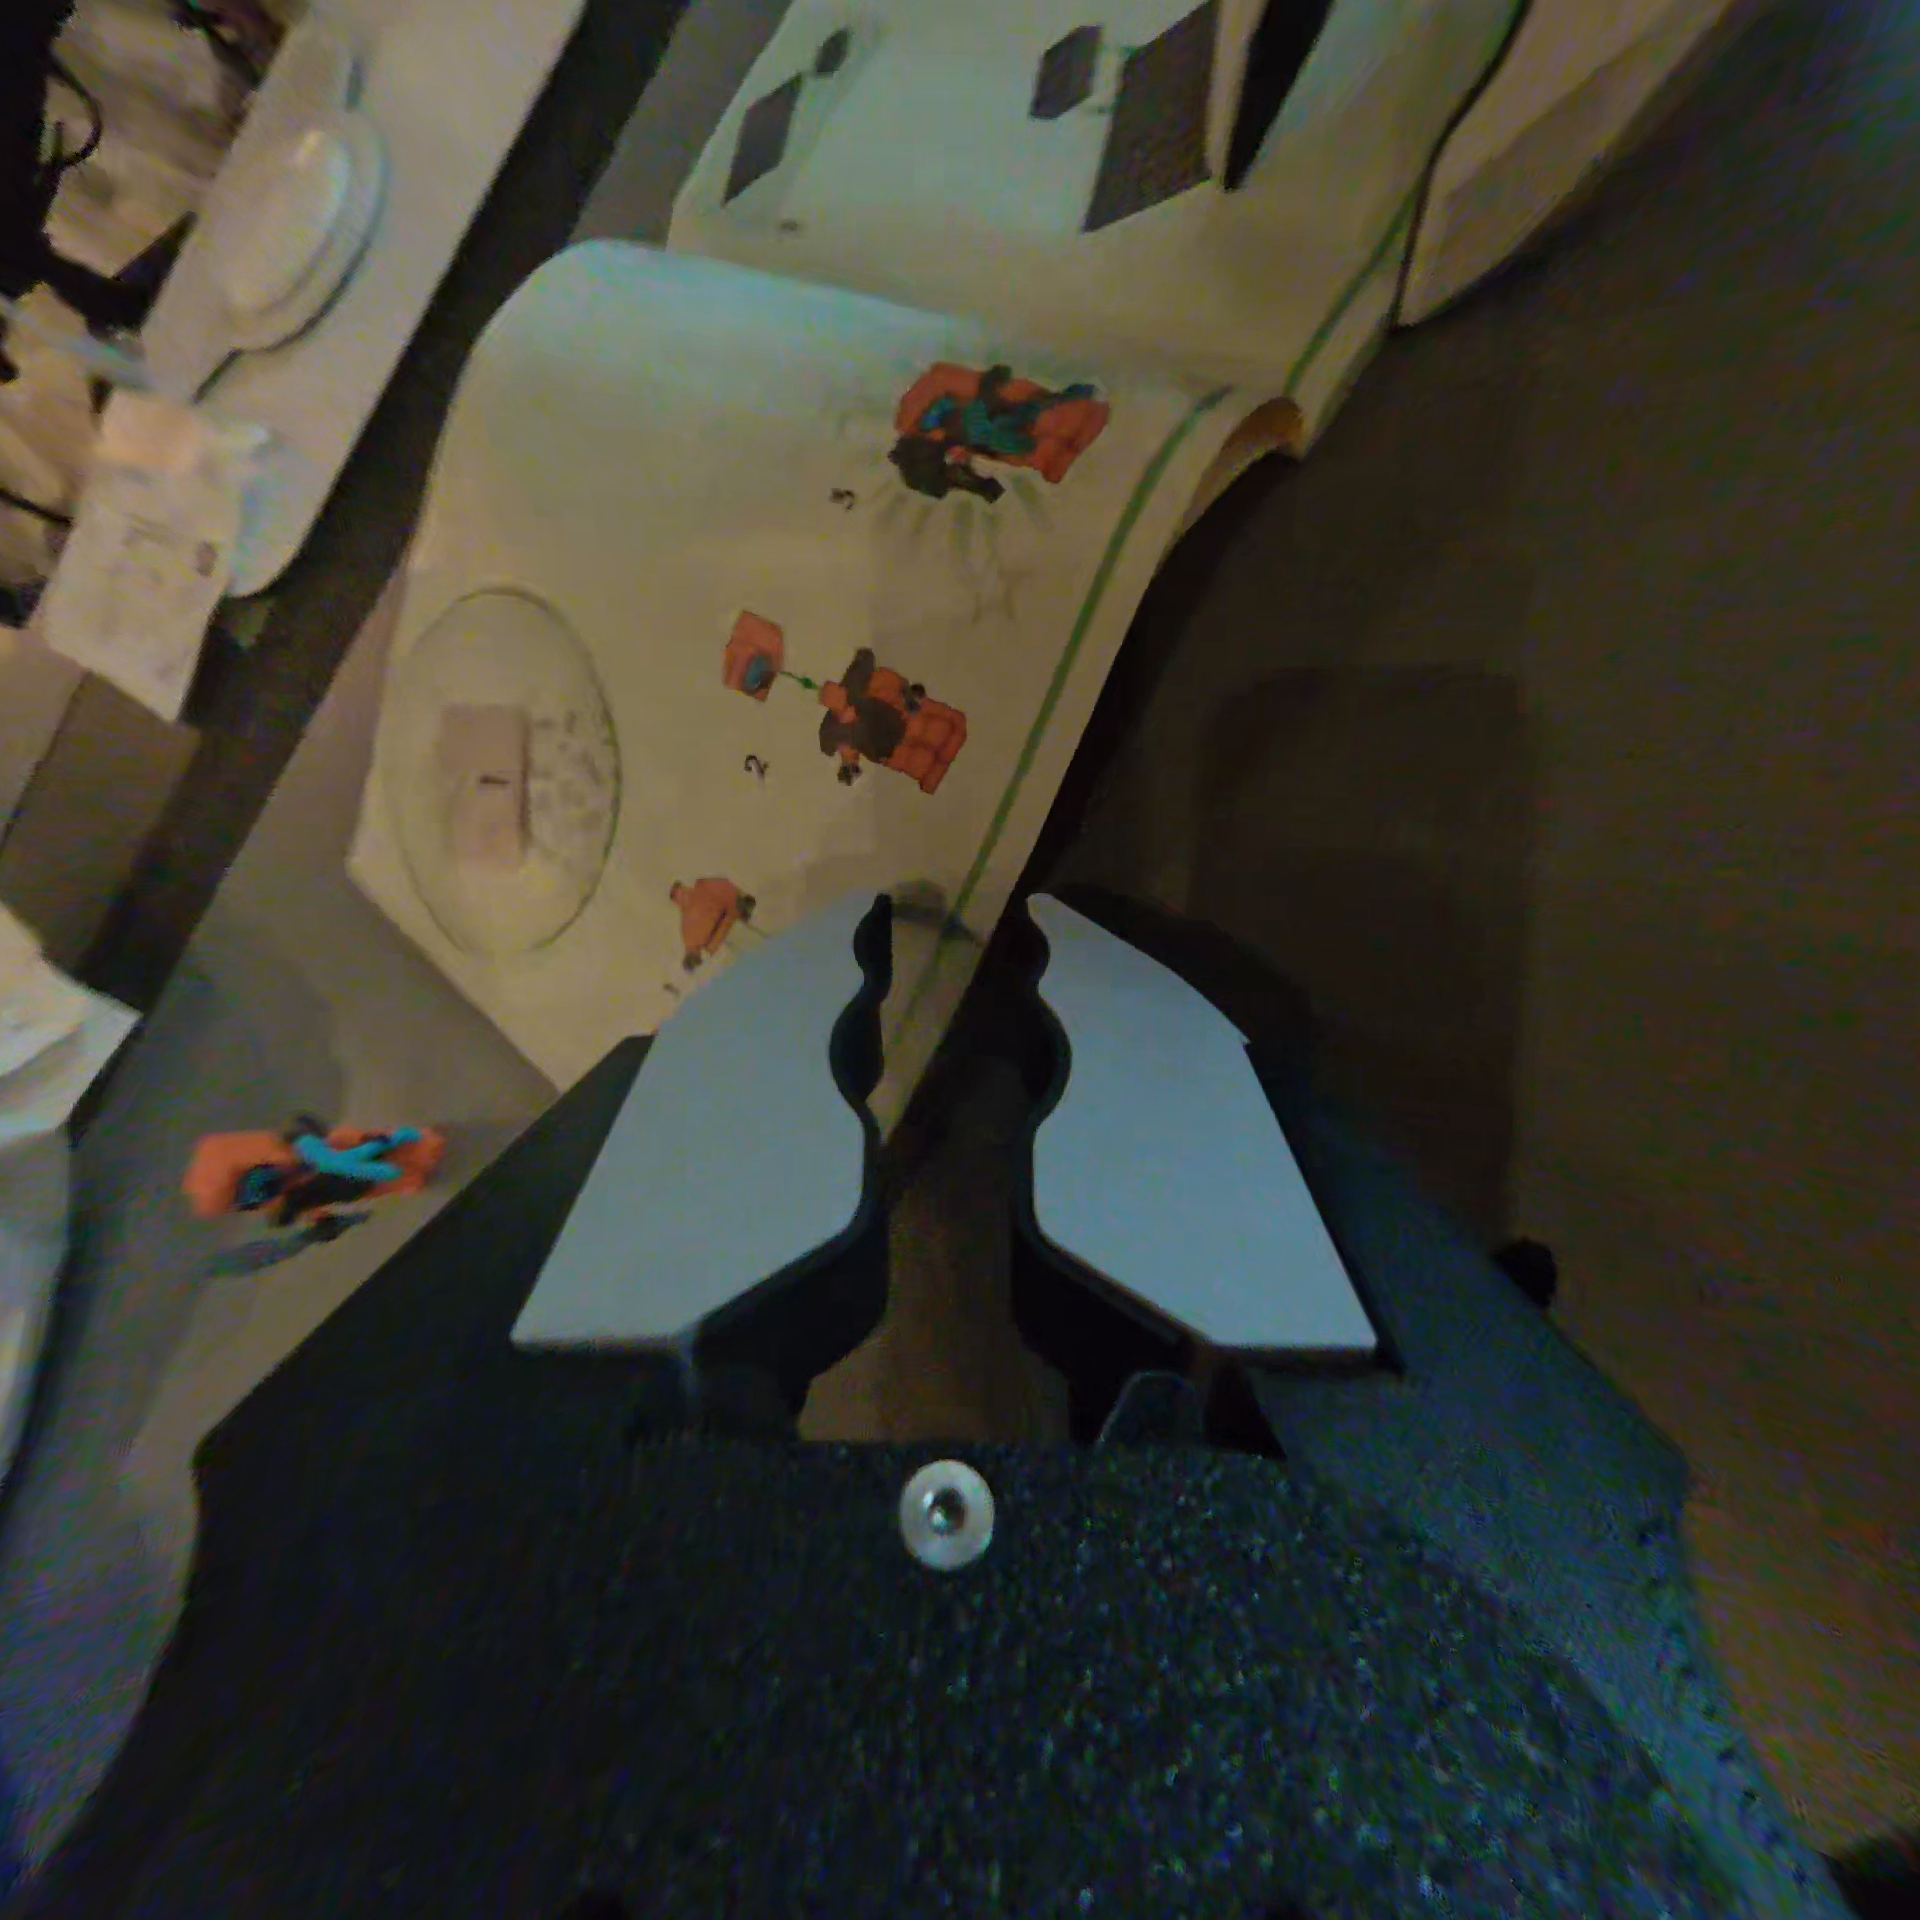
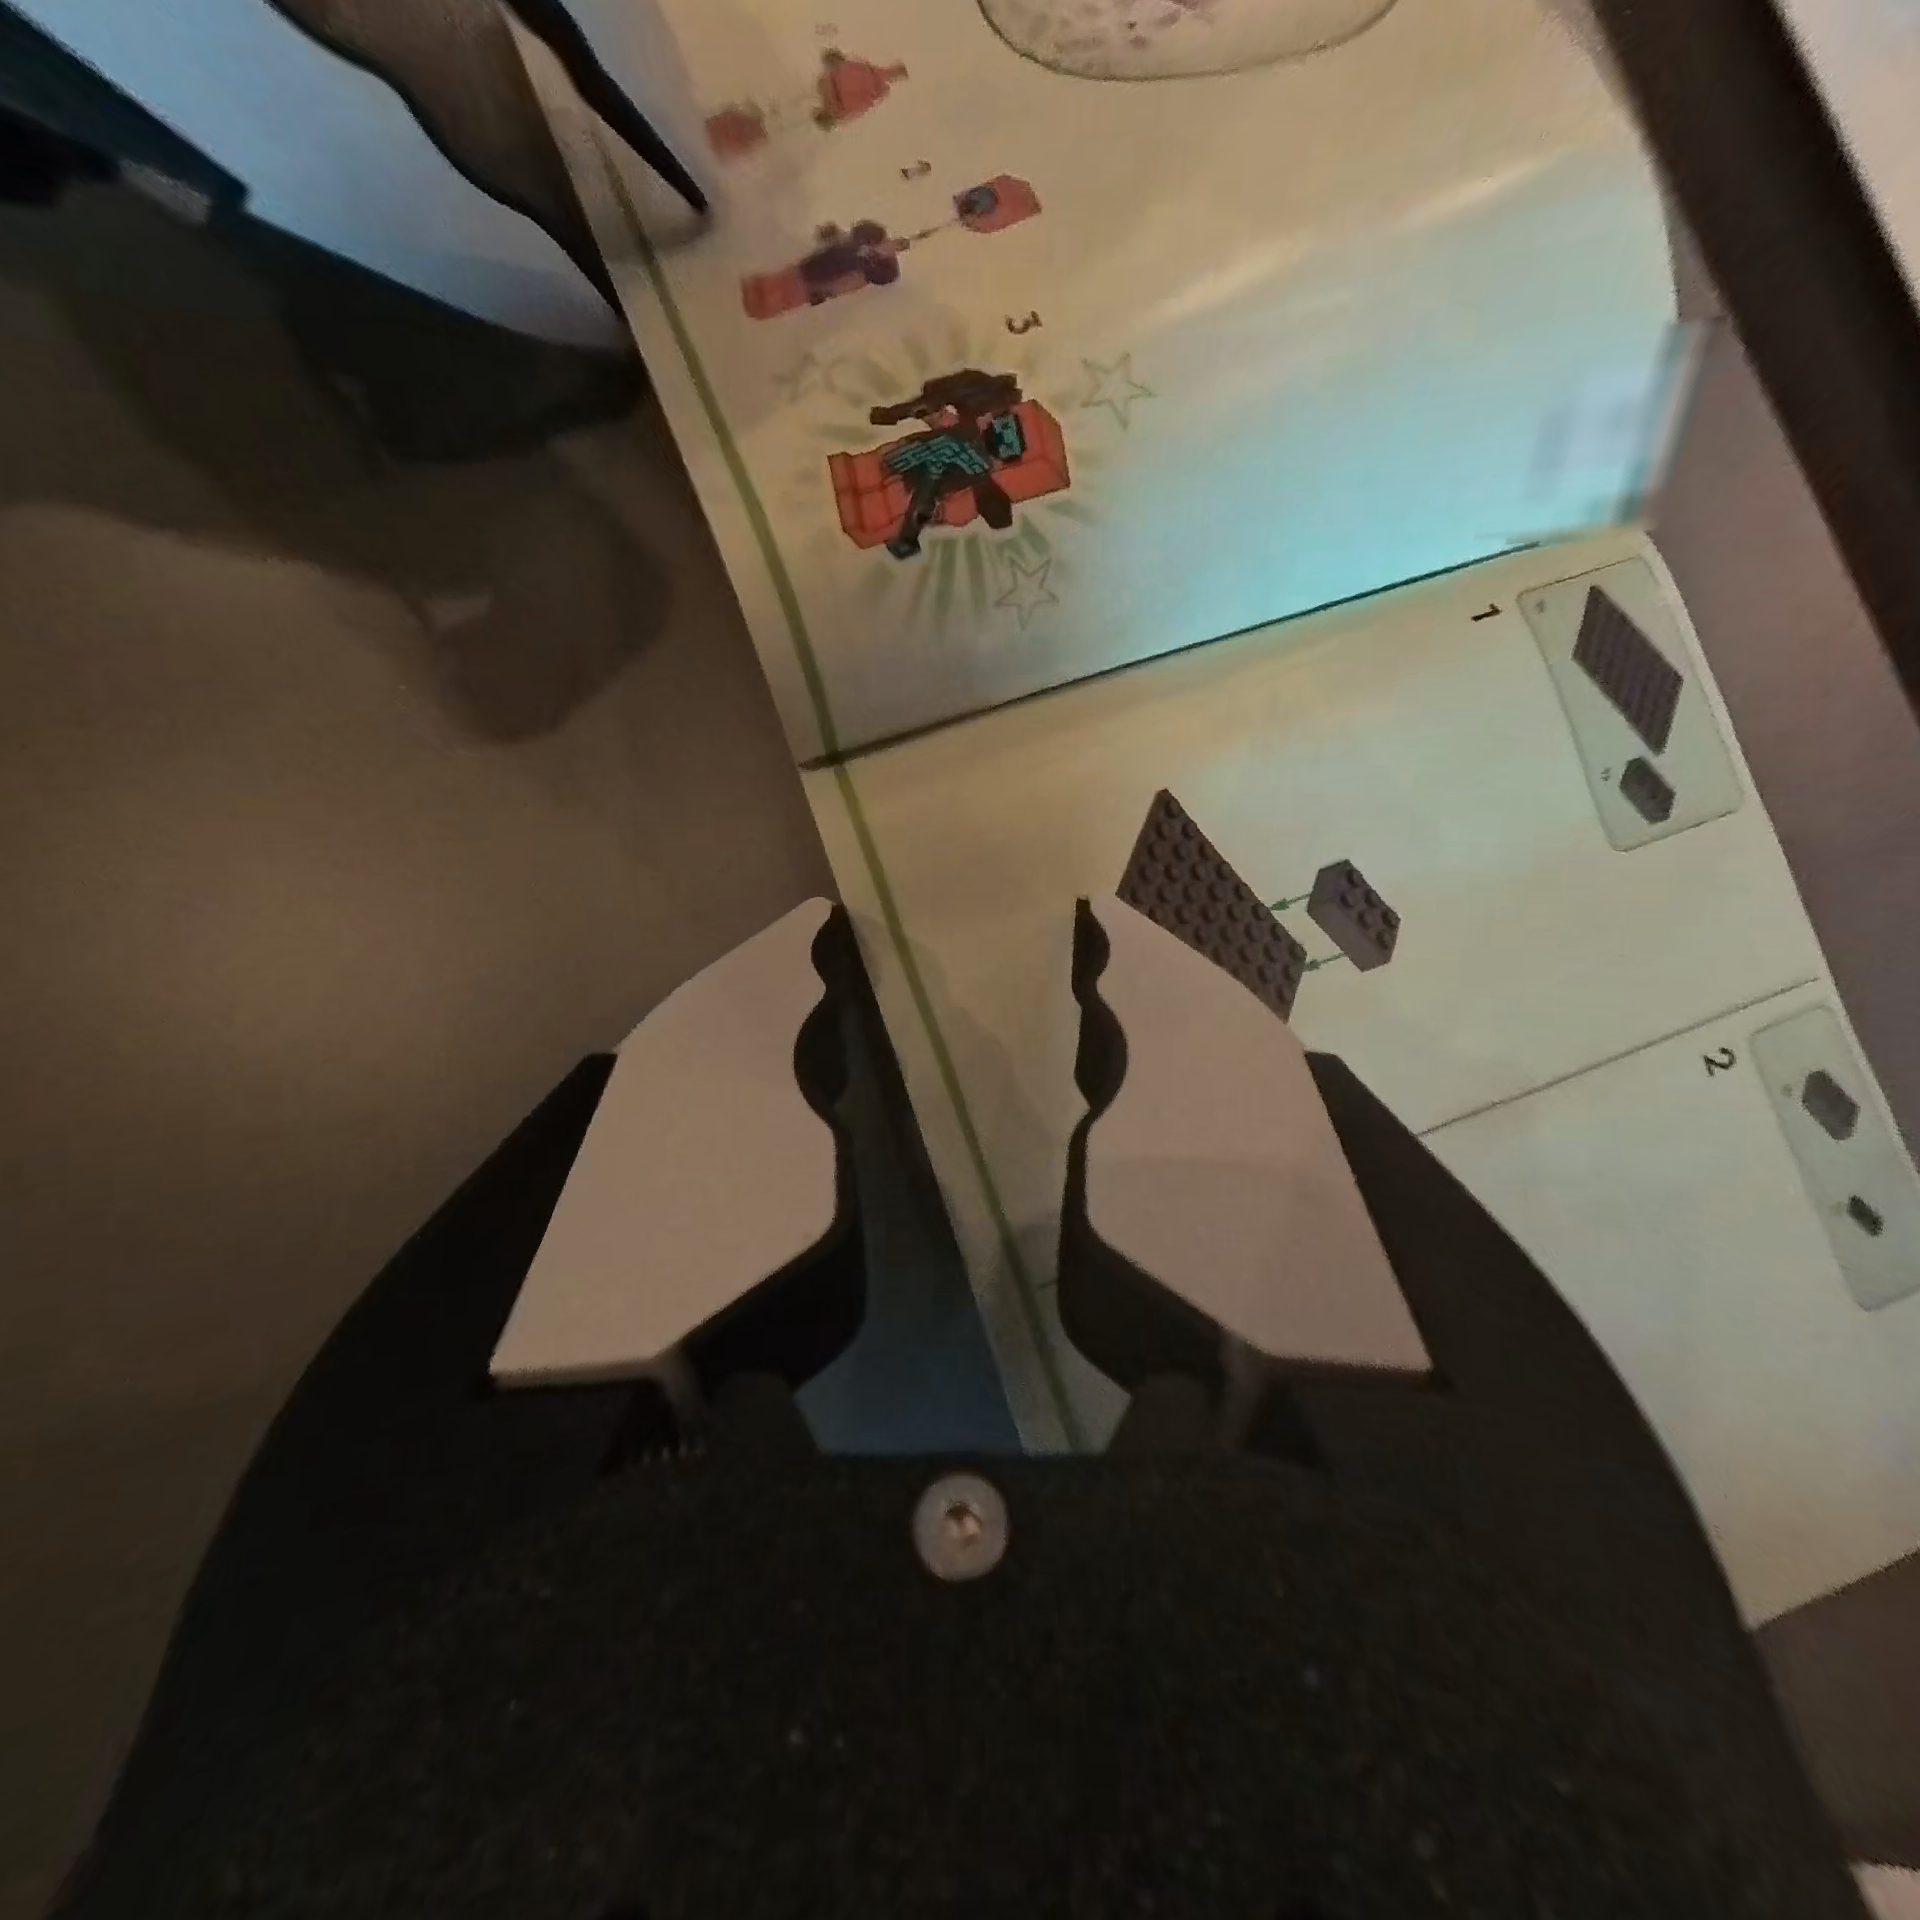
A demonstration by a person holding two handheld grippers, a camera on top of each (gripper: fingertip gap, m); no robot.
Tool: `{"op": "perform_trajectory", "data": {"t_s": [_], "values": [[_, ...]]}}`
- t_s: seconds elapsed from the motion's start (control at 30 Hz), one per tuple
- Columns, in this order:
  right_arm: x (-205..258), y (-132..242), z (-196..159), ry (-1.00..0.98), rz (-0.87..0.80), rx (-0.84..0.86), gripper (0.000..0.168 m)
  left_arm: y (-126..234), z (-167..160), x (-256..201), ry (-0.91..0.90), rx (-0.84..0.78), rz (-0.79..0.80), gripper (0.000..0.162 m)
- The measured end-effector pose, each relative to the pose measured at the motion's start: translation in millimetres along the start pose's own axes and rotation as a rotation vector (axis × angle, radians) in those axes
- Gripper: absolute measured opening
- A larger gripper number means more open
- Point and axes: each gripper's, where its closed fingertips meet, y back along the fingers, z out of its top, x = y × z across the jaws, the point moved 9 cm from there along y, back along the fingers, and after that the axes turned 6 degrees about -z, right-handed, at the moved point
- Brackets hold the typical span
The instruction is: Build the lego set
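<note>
The booklet (image 1: 727, 540) is seen lying open on the table (image 1: 1558, 727), one page arched upward in the left wrist view. The left gripper (image 1: 961, 914) is set at that page's green-lined edge; the edge runs up between the fingers, which are narrowly parted, and whether the paper is actually pinched cannot be told. In the right wrist view the right gripper (image 2: 956, 914) is held over the flat booklet (image 2: 1299, 436), fingers moderately apart and empty, with the green margin line passing between them. The page edge runs roughly along each gripper's forward axis, so it lies lengthwise in the gap, not across it.

A small orange and teal model (image 1: 312, 1169) is seen on the table to the left of the left gripper, well apart from both sets of fingers; no loose bricks are seen. It is judged that a page is being turned or flattened, with dark-plate steps shown on the next page. The left gripper is the nearer to the model, which is off to its side, so a turn leftward would be called for.
</note>
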Motion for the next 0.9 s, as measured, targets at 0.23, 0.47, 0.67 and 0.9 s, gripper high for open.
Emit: {"op": "perform_trajectory", "data": {"t_s": [0.23, 0.47, 0.67, 0.9], "values": [[-5, -13, 14, -0.006, -0.035, -0.021, 0.037, 24, -3, 15, 0.116, -0.096, 0.026, 0.022], [-22, -19, 12, 0.094, 0.055, -0.069, 0.037, 81, -18, -9, 0.228, -0.264, 0.029, 0.019], [-36, -23, 18, 0.187, 0.154, -0.042, 0.037, 122, -45, -23, 0.298, -0.296, 0.073, 0.018], [-55, -30, 26, 0.282, 0.239, 0.019, 0.037, 136, -68, -30, 0.378, -0.303, 0.094, 0.018]]}}
